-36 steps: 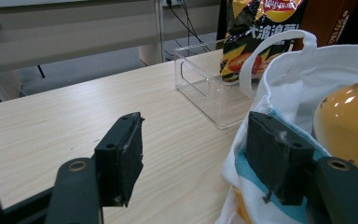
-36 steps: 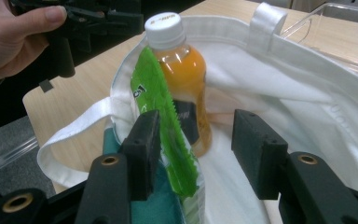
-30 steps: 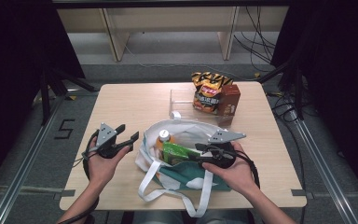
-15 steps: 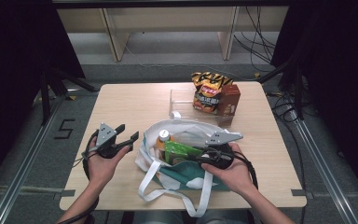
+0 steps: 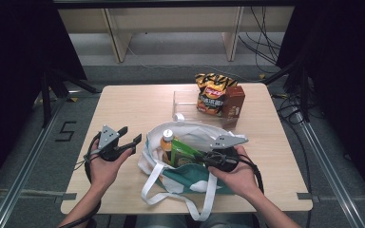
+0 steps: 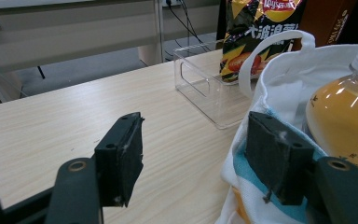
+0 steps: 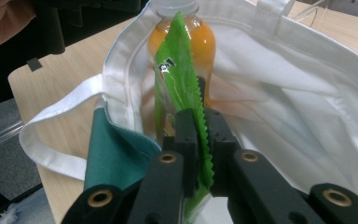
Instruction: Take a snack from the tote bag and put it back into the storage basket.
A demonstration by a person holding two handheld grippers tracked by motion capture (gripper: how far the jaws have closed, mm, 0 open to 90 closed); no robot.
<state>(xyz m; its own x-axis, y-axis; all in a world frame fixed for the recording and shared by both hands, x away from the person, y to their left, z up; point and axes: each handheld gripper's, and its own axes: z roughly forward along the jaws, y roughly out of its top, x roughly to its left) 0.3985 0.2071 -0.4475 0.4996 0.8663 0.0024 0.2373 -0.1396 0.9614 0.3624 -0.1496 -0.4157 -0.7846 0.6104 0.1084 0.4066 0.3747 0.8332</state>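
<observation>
Two grippers work over a pale wood-grain table. At about seven o'clock on the tabletop the left gripper rests in a hand with its flat black jaws spread wide, nothing between them; in the left gripper view its right-hand jaw sits against the soft rim of the bag. At about five o'clock the right gripper has its jaws pressed together on a thin, glossy green packet with a saw-toothed edge, holding it upright at the mouth of the bag. That cloth bag is white canvas with a dark green panel and looped white straps, slumped open at the near middle of the table. Inside it stands a rounded plastic bottle of orange drink with a white cap, just behind the packet. Toward one o'clock sits a clear, hard-edged plastic box; a crinkled chip bag and a brown carton stand upright at its right end
</observation>
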